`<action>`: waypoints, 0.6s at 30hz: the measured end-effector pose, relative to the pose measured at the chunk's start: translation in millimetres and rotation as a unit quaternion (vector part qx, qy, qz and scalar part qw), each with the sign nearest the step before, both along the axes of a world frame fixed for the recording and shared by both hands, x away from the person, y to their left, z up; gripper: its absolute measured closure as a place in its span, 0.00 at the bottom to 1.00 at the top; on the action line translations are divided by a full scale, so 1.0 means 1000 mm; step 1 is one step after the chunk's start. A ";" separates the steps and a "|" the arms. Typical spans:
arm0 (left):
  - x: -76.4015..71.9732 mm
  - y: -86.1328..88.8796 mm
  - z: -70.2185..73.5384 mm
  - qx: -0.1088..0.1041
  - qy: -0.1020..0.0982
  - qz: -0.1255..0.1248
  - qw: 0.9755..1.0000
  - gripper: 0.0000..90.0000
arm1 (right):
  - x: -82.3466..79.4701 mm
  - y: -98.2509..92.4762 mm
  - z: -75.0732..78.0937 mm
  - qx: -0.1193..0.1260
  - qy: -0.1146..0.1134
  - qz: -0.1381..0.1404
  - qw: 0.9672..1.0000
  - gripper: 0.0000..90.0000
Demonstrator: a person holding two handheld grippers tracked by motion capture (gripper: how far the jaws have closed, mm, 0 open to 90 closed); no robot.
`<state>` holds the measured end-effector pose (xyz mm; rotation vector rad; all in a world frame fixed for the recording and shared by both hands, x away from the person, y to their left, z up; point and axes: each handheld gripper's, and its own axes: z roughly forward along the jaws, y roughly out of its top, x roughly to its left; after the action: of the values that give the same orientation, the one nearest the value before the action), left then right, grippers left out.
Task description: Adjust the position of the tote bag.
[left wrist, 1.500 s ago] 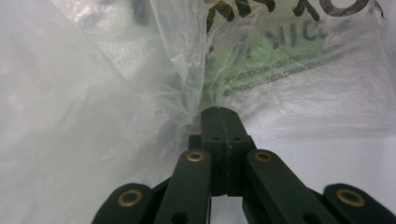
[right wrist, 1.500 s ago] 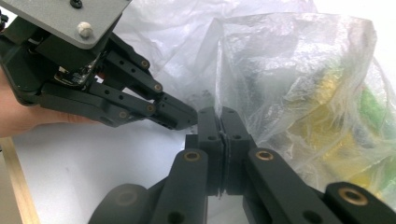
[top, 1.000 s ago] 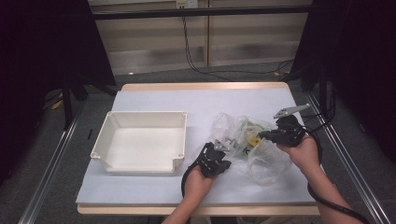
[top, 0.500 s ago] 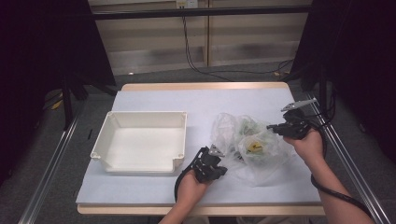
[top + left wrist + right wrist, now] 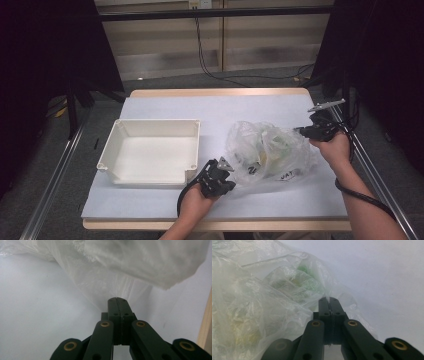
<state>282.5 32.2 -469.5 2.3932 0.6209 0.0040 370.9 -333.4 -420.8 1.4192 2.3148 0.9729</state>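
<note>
Two hand-held grippers are working on one clear plastic bag (image 5: 267, 150), which is lying on the right half of the desk (image 5: 215, 107), right of the white tray (image 5: 150, 152) and apart from it. The left hand-held gripper (image 5: 231, 170) is sitting at the bag's near left corner, just past the tray's front right corner; in the left gripper view its jaws are standing fully together, and a pleated gather of the film (image 5: 110, 282) is running down into their tips (image 5: 117, 300), so the left hand-held gripper is pinching the bag's edge. The right hand-held gripper (image 5: 301, 131) is positioned at the bag's far right side, near the desk's right edge; in the right gripper view its jaws are likewise pressed together, with a thin fold of the film (image 5: 312, 287) caught at the tips (image 5: 329, 299), so it is holding the bag as well. The film is appearing spread out between the two grips, with its bulk resting on the desk surface. Through the plastic, green and yellowish contents are showing, too crumpled and blurred to identify; a white label with dark lettering (image 5: 286, 175) is showing at the bag's near side, not legible. The tray is standing empty and upright on the left half of the desk.
</note>
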 end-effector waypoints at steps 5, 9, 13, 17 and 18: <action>-0.001 0.002 0.000 -0.006 0.000 0.007 1.000 1.00 | 0.003 0.001 -0.003 -0.001 0.006 -0.003 1.000 1.00; 0.001 0.004 0.005 -0.014 -0.016 0.005 1.000 1.00 | -0.002 0.006 -0.001 0.008 -0.001 0.005 1.000 1.00; -0.001 0.003 0.015 -0.042 -0.016 0.019 0.999 0.98 | -0.011 0.014 0.001 0.011 -0.006 0.018 1.000 1.00; -0.003 -0.001 0.014 -0.040 -0.020 0.015 0.999 0.86 | -0.020 0.021 0.002 0.014 -0.010 0.025 1.000 1.00; -0.002 0.000 0.014 -0.024 -0.025 0.004 0.999 0.83 | -0.022 0.022 0.003 0.012 -0.008 0.024 1.000 1.00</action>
<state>280.6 32.2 -455.2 2.3372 0.6004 0.0530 349.0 -311.1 -417.6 1.3658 2.3439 1.0263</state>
